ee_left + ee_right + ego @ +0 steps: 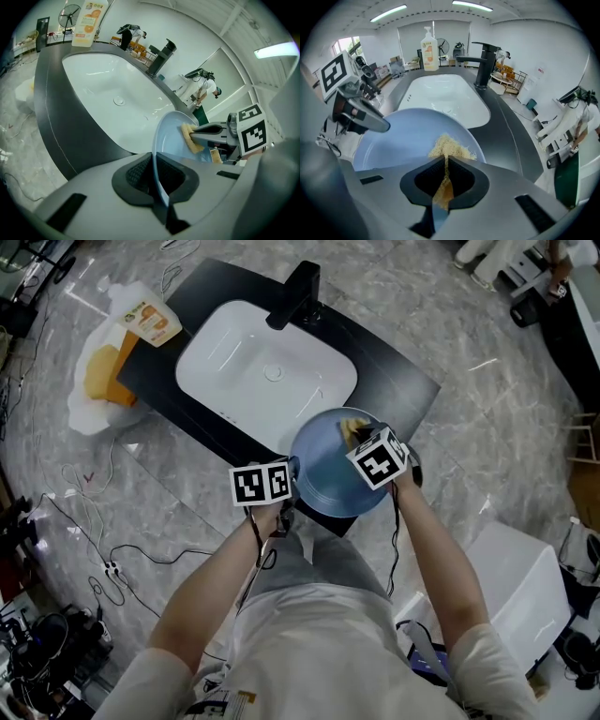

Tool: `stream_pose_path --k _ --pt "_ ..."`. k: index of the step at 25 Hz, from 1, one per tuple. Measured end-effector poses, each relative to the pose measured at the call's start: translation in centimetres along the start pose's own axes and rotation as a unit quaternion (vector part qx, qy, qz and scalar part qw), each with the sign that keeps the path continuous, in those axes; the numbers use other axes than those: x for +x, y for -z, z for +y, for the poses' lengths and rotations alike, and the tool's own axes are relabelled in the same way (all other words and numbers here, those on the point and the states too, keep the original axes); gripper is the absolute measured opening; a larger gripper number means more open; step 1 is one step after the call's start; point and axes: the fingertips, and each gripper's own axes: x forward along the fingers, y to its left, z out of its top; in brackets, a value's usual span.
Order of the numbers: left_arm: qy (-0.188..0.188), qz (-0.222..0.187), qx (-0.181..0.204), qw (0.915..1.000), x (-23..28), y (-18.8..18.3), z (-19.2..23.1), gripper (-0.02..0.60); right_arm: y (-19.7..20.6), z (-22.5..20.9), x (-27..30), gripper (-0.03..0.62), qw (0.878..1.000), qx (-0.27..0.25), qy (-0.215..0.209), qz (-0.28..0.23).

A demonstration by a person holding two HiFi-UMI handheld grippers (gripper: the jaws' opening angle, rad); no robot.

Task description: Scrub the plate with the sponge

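Nearest to us, both bare forearms reach forward from the body and converge over the near edge of the black counter [405, 382]. Each gripper carries a cube with black-and-white square markers, and these bear no readable text.

Our left gripper [293, 474] slants forward and down. Its jaws are clamped on the near-left rim of the blue plate [323, 484], with the rim running edge-on between the pads.

Our right gripper [359, 435] points more steeply down. Its jaws are pinched tight on the yellow sponge [352, 430], whose frayed end rests against the inner face of the plate, close to the far rim.

The plate is carried by its rim over the near edge of the counter and partly overlaps the white sink [225, 348].

At the far side of the sink stands the black faucet [298, 292]. A pump bottle [150, 322] stands at the counter's left corner. Its orange label shows fruit, but the lettering is too small to read.
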Motion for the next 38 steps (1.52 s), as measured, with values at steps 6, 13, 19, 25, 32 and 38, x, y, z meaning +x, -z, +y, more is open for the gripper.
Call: stream_pose_path --k 6,13,19,25,32,38 --pt "-0.006 0.0 0.006 1.0 0.0 -0.2 0.2 0.028 6.4 2.7 -2.1 0.044 0.995 -0.046 -0.026 0.082" --pt "-0.011 0.002 0.009 0.9999 0.0 -0.1 -0.1 0.028 8.1 12.7 -3.5 0.044 0.985 -0.084 -0.126 0.078" --pt "-0.003 0.013 0.021 0.9997 -0.3 0.4 0.0 0.028 3.6 16.5 -1.5 0.046 0.984 -0.079 -0.16 0.022" --pt "0.011 0.027 0.026 0.9992 -0.4 0.9 0.1 0.028 0.2 13.7 0.2 0.046 0.983 -0.133 -0.126 0.02" --pt "0.012 0.022 0.021 0.9995 -0.4 0.8 0.3 0.028 -2.4 6.3 1.4 0.046 0.995 -0.091 -0.031 -0.011" --pt "0.003 0.013 0.014 0.9998 -0.5 0.8 0.4 0.028 2.2 1.2 -0.2 0.044 0.992 -0.11 0.051 0.036"
